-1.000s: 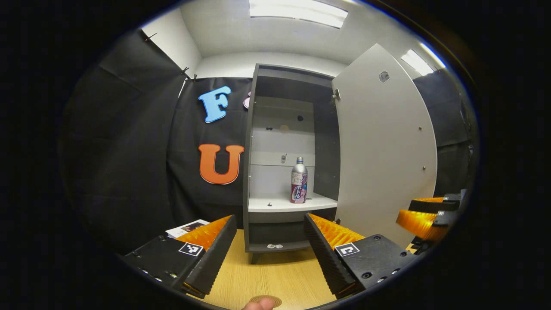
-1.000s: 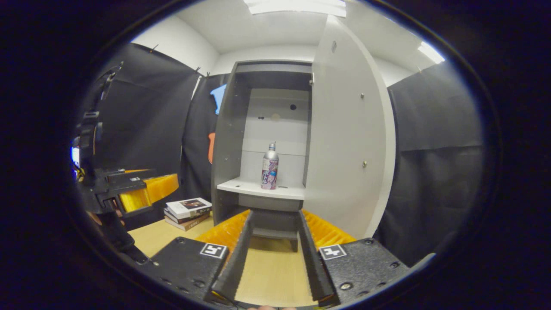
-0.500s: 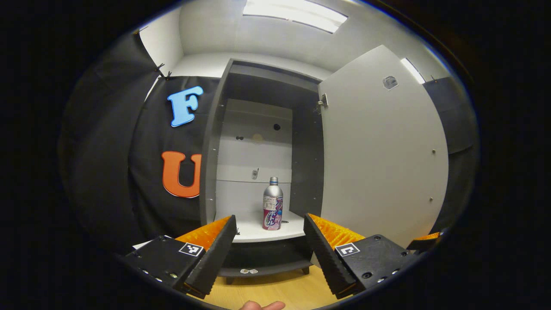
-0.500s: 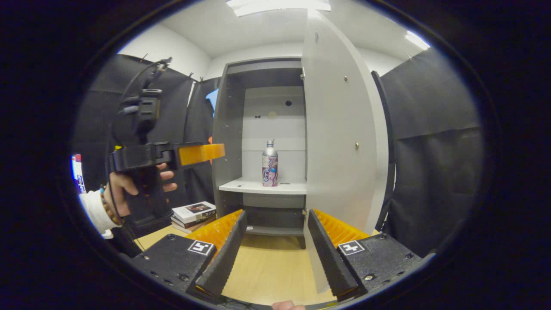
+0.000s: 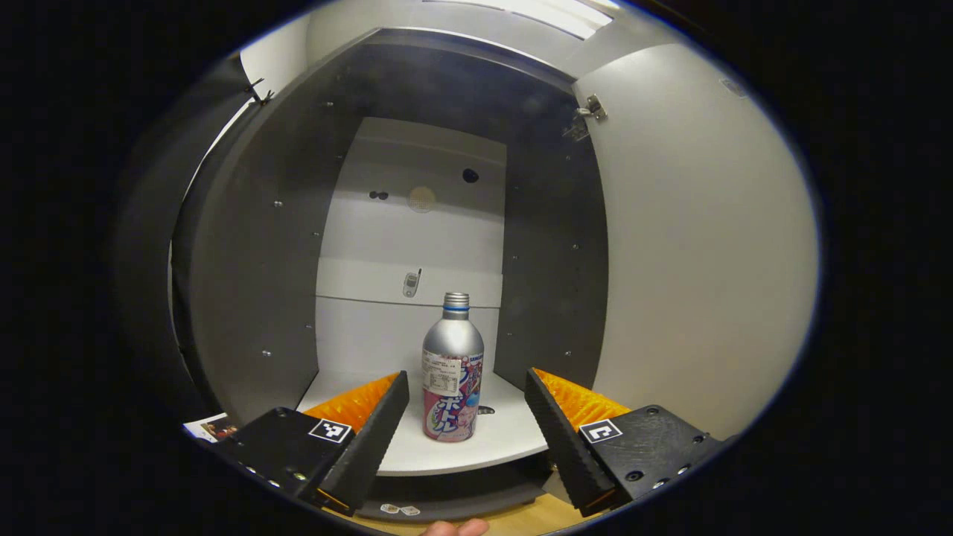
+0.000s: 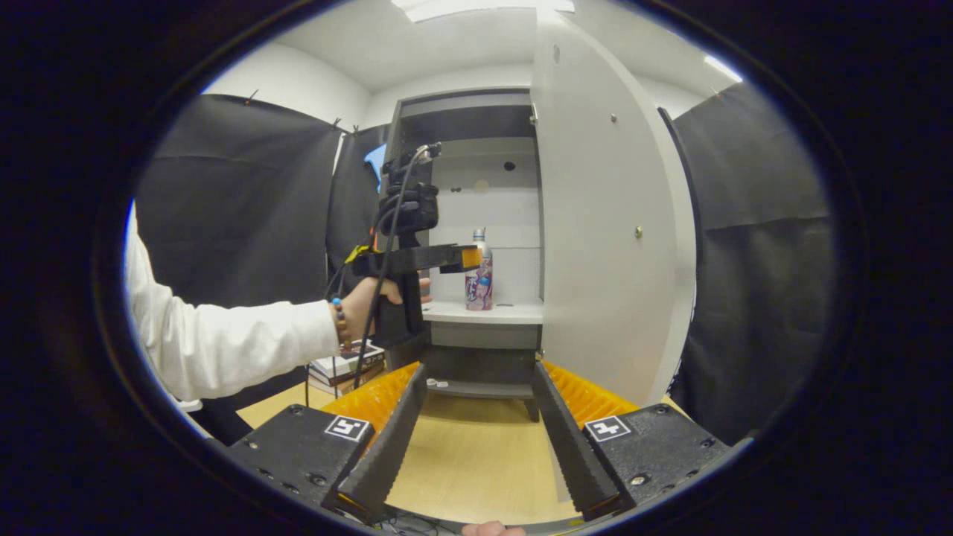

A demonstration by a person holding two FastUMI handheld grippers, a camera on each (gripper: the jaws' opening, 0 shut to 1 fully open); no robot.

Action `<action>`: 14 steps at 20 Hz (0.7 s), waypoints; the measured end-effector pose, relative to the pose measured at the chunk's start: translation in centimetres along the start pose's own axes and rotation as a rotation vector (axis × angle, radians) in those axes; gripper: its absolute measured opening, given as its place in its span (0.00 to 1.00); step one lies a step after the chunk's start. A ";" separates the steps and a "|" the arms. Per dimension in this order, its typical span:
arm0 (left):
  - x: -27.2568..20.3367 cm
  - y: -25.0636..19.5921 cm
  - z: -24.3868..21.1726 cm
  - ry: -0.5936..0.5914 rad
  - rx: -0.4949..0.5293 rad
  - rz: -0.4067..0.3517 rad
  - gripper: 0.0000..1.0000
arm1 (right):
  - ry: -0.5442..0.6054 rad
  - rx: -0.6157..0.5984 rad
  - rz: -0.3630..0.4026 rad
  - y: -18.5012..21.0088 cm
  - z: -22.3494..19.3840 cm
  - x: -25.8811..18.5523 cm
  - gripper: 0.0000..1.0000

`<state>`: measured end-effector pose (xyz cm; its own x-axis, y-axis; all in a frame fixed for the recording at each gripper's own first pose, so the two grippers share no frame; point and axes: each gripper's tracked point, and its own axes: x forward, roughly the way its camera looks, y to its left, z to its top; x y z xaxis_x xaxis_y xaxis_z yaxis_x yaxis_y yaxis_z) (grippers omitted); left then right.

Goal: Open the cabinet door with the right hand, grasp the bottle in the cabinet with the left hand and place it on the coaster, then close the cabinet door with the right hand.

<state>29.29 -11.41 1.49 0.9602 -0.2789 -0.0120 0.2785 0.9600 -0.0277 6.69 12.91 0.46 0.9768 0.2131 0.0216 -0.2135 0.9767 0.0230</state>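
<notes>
Open cabinet, bottle on its shelf, left gripper reaching in, right gripper held back.

In the left gripper view, the silver metal bottle with a printed label (image 5: 452, 368) stands upright on the white cabinet shelf (image 5: 506, 439), towards its front, with the tall grey cabinet's (image 5: 246, 298) side walls to either side and the flat grey cabinet door (image 5: 692, 260) swung out on the right. The left gripper (image 5: 467, 424) has its fingers spread either side of the bottle, apart from it. In the right gripper view, the right gripper (image 6: 479, 439) hangs over the light wooden tabletop (image 6: 469, 461), before the cabinet, with a stack of books (image 6: 339, 368) on the tabletop left of the cabinet.
</notes>
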 end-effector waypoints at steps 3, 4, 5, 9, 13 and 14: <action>2.9 1.0 -0.9 -0.011 0.003 0.048 0.95 | 0.017 0.004 -0.008 -0.2 -0.3 0.3 0.90; 3.6 1.3 -1.4 -0.001 0.011 0.058 0.95 | 0.023 0.004 -0.012 -0.3 -0.6 0.5 0.90; 4.2 1.3 -1.9 0.011 0.018 0.065 0.95 | 0.029 0.008 -0.014 -0.3 -0.7 0.6 0.90; 5.8 1.6 -3.4 0.042 0.028 0.082 0.95 | 0.040 0.028 -0.010 -0.3 -0.9 1.0 0.90; 7.0 2.2 -4.4 0.049 0.033 0.103 0.95 | 0.043 0.023 -0.010 -0.4 -1.0 1.6 0.91; 7.2 2.3 -4.6 0.054 0.031 0.106 0.95 | 0.045 0.022 -0.012 -0.4 -1.1 2.0 0.90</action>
<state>36.74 -11.35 -3.26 0.9822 -0.1755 -0.0671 0.1764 0.9843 0.0074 8.71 12.98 -0.57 0.9789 0.2029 -0.0242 -0.2017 0.9784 0.0449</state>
